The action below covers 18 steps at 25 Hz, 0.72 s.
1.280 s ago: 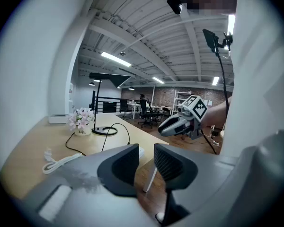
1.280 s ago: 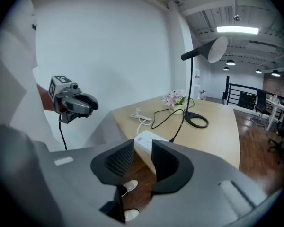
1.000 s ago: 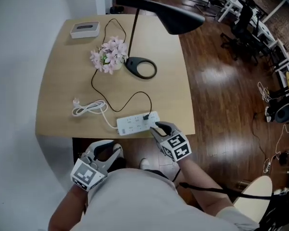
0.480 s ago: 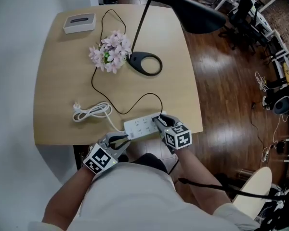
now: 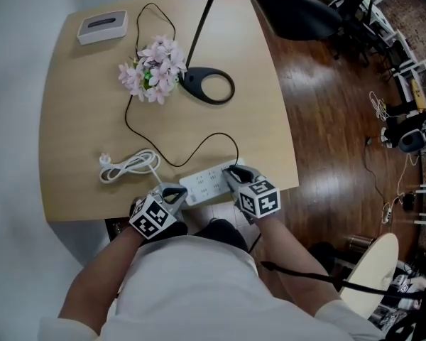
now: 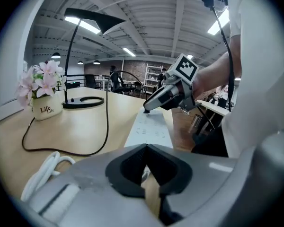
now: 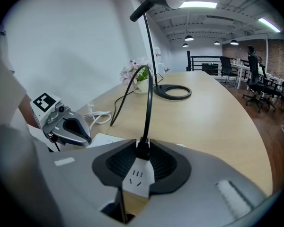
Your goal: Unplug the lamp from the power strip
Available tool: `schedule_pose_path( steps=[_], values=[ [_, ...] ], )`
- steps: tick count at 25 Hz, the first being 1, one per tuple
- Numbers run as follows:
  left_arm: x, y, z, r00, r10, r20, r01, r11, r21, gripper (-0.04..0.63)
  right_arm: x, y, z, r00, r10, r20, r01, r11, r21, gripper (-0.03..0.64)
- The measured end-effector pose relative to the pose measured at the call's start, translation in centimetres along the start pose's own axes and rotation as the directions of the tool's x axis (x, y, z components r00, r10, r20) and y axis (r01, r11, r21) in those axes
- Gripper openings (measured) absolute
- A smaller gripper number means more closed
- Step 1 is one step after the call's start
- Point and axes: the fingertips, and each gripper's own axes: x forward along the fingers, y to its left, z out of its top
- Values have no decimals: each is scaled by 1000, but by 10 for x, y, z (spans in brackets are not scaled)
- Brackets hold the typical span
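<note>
On table (image 5: pixel 71 155), near edge | L tool (image 5: pixel 176 192) jaws together by strip (image 5: pixel 204 183) | R tool (image 5: pixel 231 173) clamped on plug (image 7: pixel 142 151) | pot (image 6: pixel 46 110) reads "Life"

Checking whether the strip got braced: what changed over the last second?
The left gripper rose from below the table edge to the power strip's left end, and its tongs closed. The right gripper stayed clamped on the lamp plug, still plugged in.

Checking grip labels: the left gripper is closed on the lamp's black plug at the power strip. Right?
No. The right gripper is closed on the lamp's black plug at the power strip, as the right gripper view shows. The left gripper is shut with its jaws together, near the strip's other end.
</note>
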Motion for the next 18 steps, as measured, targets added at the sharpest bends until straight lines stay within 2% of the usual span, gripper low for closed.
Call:
schedule_pose_path(
  steps=[5,8,11,16,18],
  values=[
    [2,0,-1,999,4,-49,0,996,89,3,-1,-1,0,1000,-6,-9,6,1000,27,90],
    [3,-2,-2,997,2,-72,5,996,92,3,-4,0,1,1000,-6,-13,7,999,40,87],
    [4,-2,-1,997,9,-82,0,994,107,3,-11,0,16,999,-5,31,3,998,64,87],
    [4,-1,0,997,7,-74,-2,997,79,3,-9,-5,36,1000,-10,21,10,999,32,89],
    [-2,-1,9,1000,7,-18,-6,999,48,3,0,-6,38,1000,-11,-1,11,1000,5,89]
  ],
)
